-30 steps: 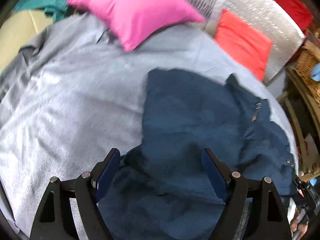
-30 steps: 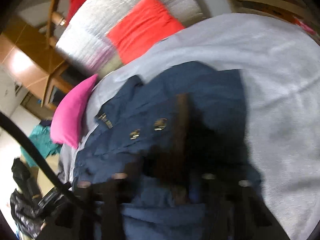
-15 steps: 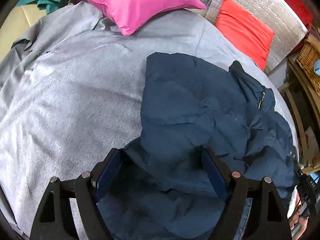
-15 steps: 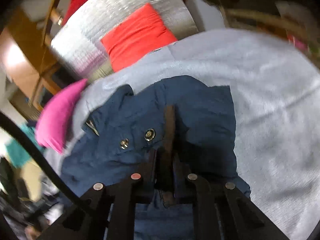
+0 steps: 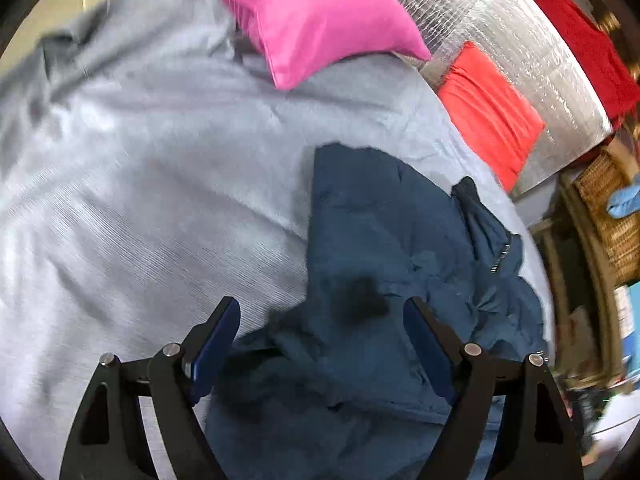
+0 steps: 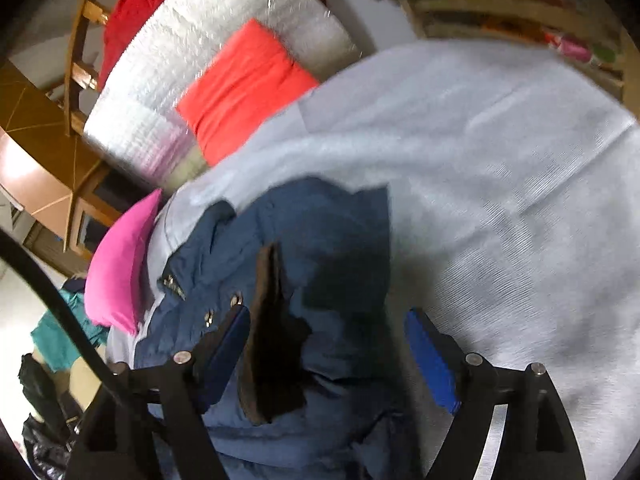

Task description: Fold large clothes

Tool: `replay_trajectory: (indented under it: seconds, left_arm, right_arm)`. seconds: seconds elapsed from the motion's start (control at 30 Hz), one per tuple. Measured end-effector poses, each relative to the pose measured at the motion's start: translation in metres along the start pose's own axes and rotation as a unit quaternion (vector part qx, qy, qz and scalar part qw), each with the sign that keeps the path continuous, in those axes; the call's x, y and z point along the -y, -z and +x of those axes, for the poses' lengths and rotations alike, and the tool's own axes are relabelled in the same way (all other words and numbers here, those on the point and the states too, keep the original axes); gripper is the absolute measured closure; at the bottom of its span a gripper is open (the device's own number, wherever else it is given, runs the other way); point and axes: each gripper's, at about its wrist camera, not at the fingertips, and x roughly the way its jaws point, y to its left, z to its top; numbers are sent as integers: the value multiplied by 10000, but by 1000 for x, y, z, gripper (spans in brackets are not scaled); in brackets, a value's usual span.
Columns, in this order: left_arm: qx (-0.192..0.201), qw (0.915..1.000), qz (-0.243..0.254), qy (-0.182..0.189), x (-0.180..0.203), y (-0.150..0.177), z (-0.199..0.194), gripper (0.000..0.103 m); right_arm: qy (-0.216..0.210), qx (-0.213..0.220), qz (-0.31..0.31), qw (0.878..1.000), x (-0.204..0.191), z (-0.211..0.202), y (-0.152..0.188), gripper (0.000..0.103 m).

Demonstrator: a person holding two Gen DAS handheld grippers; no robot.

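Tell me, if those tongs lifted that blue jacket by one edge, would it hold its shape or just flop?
Probably flop: the blue jacket lies rumpled and creased on the grey bedcover, so it looks soft. It seems slightly padded, so likely bulky yet light. Its smooth-looking fabric might slip from a shallow pinch, and the brown trim could dangle.

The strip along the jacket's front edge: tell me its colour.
Dark brown strip against the navy blue jacket; clearest in the right wrist view.

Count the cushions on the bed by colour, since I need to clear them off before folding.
Pink cushion: 1
Orange-red cushion: 1
Total: 2, both beyond the navy jacket on the grey bedcover.
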Motion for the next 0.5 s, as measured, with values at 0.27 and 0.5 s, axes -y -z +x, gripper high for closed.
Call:
replay_trajectory:
  seconds: [0.27, 0.5]
  left_arm:
    - [-178, 9992, 352, 3, 18, 9, 10, 20]
    - [-198, 9968, 694, -345, 24, 10, 19, 20]
  right_arm:
    - [293, -115, -829, 9961, -36, 22, 19, 48]
    - [625, 800, -1472, 9839, -62, -6, 26, 70]
